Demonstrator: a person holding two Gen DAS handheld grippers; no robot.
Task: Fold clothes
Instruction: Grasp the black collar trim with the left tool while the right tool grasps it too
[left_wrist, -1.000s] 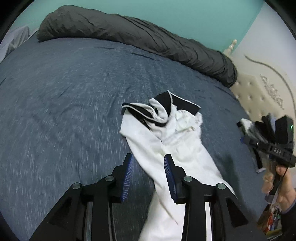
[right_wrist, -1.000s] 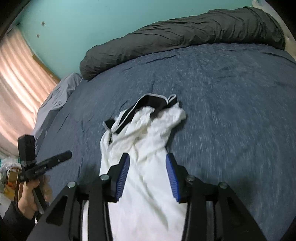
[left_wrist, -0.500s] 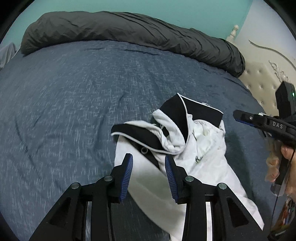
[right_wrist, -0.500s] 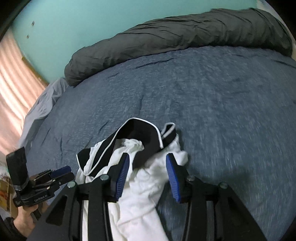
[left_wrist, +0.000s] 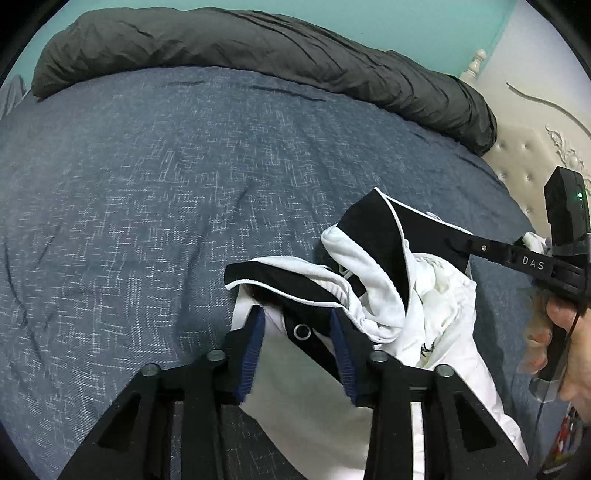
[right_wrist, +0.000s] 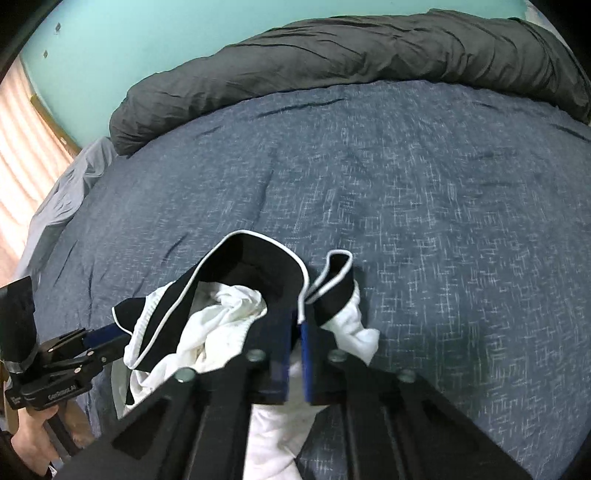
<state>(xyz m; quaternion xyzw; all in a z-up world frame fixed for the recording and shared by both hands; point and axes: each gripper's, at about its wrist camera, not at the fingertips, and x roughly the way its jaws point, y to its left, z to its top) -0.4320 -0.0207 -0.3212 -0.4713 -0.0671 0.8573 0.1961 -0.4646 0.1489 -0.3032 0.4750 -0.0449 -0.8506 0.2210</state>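
While a crumpled white garment (left_wrist: 436, 321) with a black waistband (right_wrist: 258, 266) lies on the blue bed (left_wrist: 147, 206), the right hand-held gripper (right_wrist: 294, 332), wide open a moment ago, now pinches that waistband. The left hand-held gripper (left_wrist: 297, 332) stays wide open, straddling the band's other end, so the garment looks about to be lifted and spread.

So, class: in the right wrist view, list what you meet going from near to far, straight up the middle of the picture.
Right gripper → white and black garment → blue bedspread → dark grey rolled duvet → turquoise wall.
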